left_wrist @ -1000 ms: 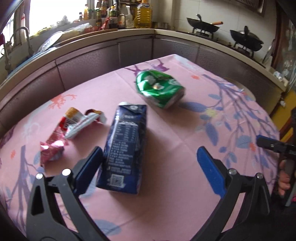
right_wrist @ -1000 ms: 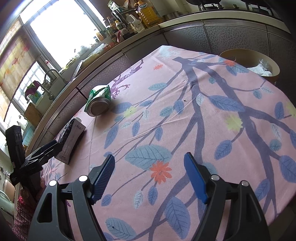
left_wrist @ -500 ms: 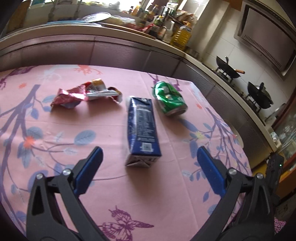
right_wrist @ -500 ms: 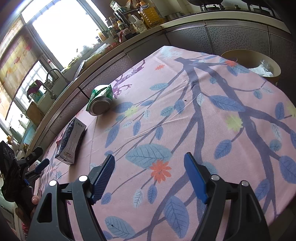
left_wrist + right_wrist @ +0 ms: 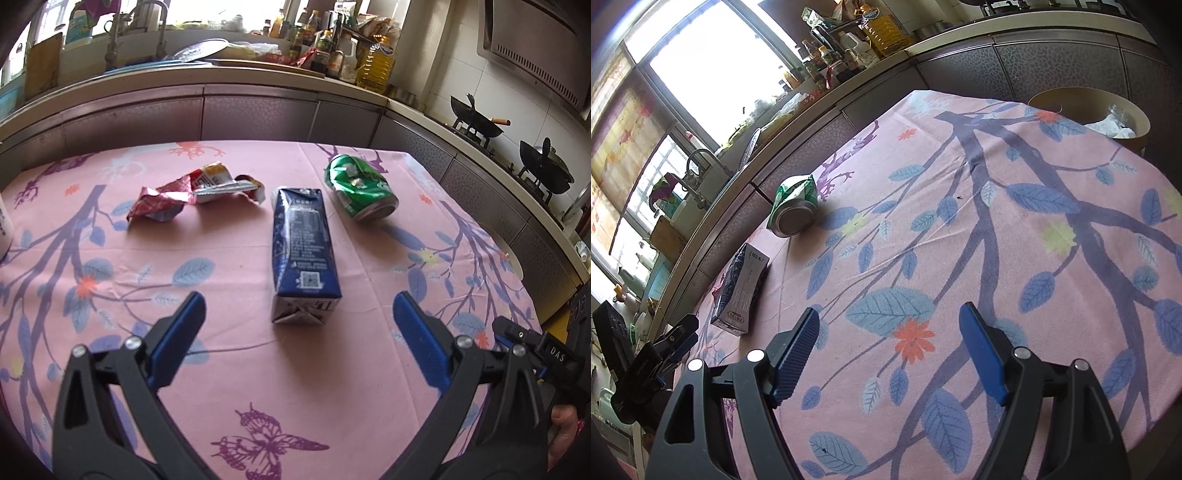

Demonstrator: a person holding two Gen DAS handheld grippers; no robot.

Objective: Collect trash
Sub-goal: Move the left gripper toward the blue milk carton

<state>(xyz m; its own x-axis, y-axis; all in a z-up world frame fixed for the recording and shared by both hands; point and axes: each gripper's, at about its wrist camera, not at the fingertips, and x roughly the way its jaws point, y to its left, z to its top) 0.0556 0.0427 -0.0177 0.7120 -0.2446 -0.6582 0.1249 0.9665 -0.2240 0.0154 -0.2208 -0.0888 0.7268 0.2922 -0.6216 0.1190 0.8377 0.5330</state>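
Three pieces of trash lie on the pink flowered tablecloth [image 5: 229, 354]: a crumpled red and white wrapper [image 5: 192, 194], a dark blue drink carton [image 5: 303, 251] on its side, and a dented green can [image 5: 360, 190]. My left gripper [image 5: 298, 297] is open just short of the carton's near end, not touching it. The right wrist view shows the can [image 5: 794, 210] and the carton [image 5: 742, 291] far to the left. My right gripper [image 5: 889, 312] hovers over bare cloth, its jaws opening with nothing between them.
A round tan bin [image 5: 1067, 94] holding white scraps stands beyond the table's far right edge. A kitchen counter with bottles [image 5: 373, 70], a sink and woks [image 5: 480, 123] runs behind the table. A white object [image 5: 3, 229] sits at the table's left edge.
The left gripper has rolled level and pulled back, so the carton now lies straight ahead between its open fingers instead of against the left finger. The right gripper has stayed in place.
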